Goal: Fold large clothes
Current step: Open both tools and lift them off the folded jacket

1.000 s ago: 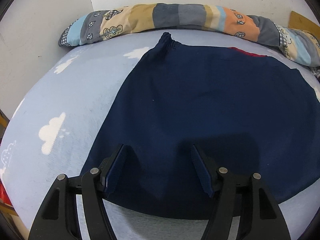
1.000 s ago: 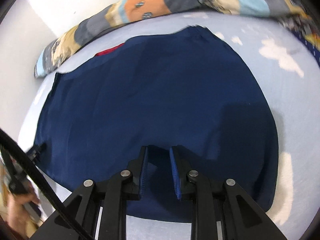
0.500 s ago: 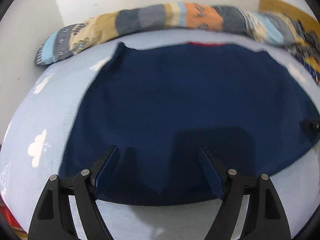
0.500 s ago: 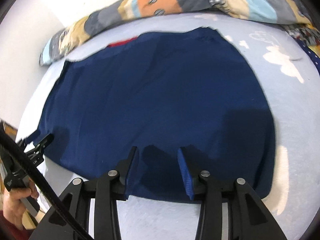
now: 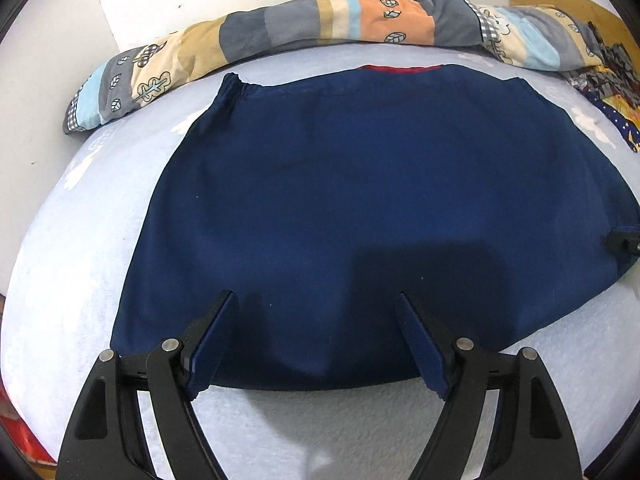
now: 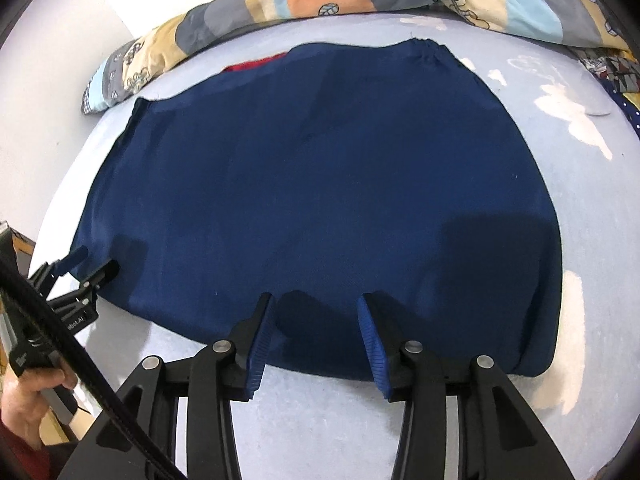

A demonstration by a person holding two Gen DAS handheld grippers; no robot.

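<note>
Left wrist view | left gripper [image 5: 316,312] jaws apart, nothing between | right gripper [image 6: 316,312] jaws just widened, nothing clamped | navy garment [image 5: 380,200] flat on bed sheet [image 5: 80,240], near hem under both.

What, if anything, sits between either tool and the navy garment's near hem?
Nothing visible. The left tool and right tool both hover open over the near hem of the navy garment, with only fabric and bare sheet under them.
</note>
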